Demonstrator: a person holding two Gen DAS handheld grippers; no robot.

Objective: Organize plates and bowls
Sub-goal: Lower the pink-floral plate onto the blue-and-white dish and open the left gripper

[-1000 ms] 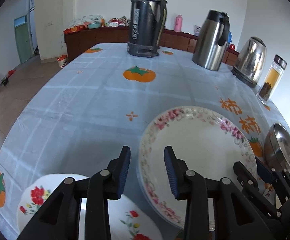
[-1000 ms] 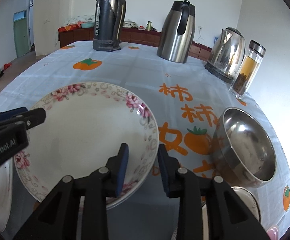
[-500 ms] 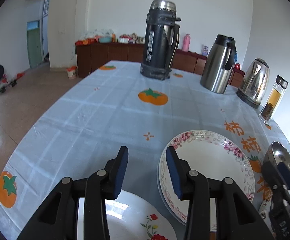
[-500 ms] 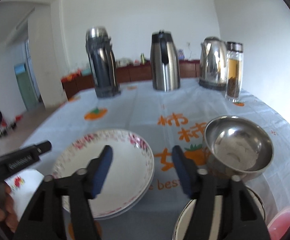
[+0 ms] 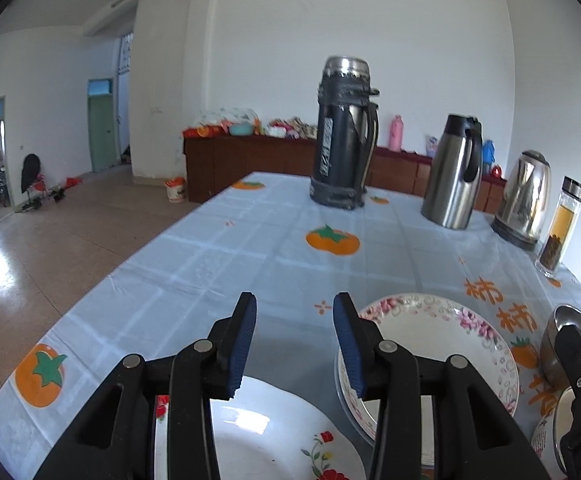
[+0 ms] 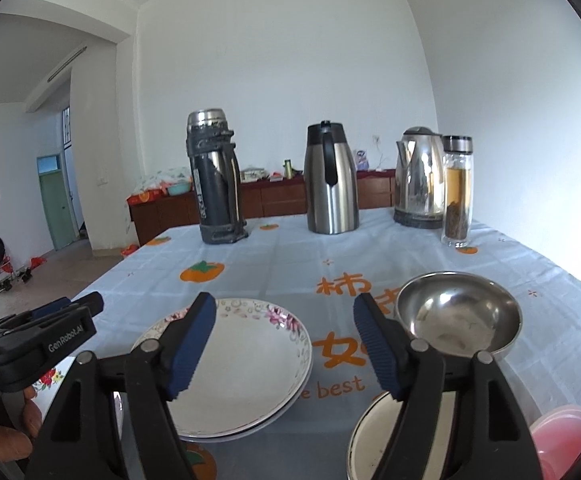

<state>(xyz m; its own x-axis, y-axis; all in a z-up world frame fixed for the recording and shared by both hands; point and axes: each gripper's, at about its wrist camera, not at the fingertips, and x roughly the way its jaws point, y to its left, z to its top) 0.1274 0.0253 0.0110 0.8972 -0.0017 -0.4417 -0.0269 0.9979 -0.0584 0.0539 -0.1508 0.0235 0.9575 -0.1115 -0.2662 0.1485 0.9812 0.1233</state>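
My left gripper [image 5: 294,344] and right gripper [image 6: 284,348] both hover above the table [image 6: 290,264], jaws spread, gripping nothing.

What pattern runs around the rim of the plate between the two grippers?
Pink flowers with pale scrollwork on white, around the plate; the left wrist view shows it best.

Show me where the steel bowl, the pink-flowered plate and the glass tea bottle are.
steel bowl [image 6: 456,316]: right wrist view, on its inner bottom.
pink-flowered plate [image 6: 242,364]: right wrist view, on its bare white middle.
glass tea bottle [image 6: 457,192]: right wrist view, on its amber mid-body.
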